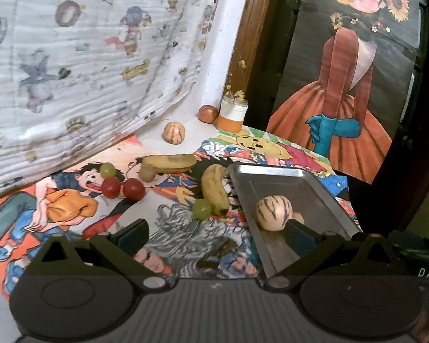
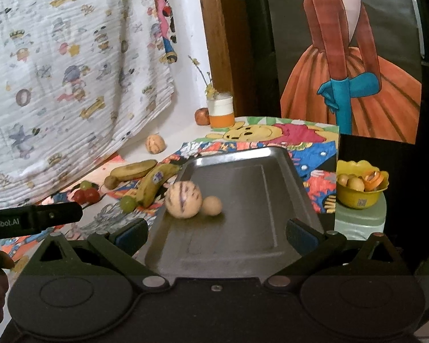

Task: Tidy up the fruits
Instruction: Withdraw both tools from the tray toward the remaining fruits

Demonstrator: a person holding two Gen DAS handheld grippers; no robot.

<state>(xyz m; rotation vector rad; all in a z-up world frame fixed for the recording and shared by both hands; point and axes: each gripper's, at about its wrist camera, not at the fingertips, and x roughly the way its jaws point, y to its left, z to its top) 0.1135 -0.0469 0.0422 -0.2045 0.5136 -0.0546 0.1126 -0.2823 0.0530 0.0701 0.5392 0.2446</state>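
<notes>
Left wrist view: left gripper [image 1: 216, 235] fingers [image 1: 133, 233] stood wide apart, nothing held or touched. The rectangular grey metal tray [image 1: 314, 184] lay to the right, near the tabletop's right edge; in it sat a cream purple-striped round melon [image 1: 274, 213] with a small tan round fruit [image 1: 299, 217] partly hidden behind it. Left of the tray: two yellow bananas [image 1: 214, 190], green grapes [image 1: 201, 209], two red cherry tomatoes [image 1: 122, 187], scattered on the cartoon-printed tabletop cover [image 1: 186, 228] with open room between.

Right wrist view: right gripper [image 2: 216, 233] fingers [image 2: 299, 234] likewise wide, empty, above the tray's near rim [image 2: 214, 260]. Most of the tray floor was bare. A yellow bowl of fruit [image 2: 360, 190] stood off the tabletop's right edge.
</notes>
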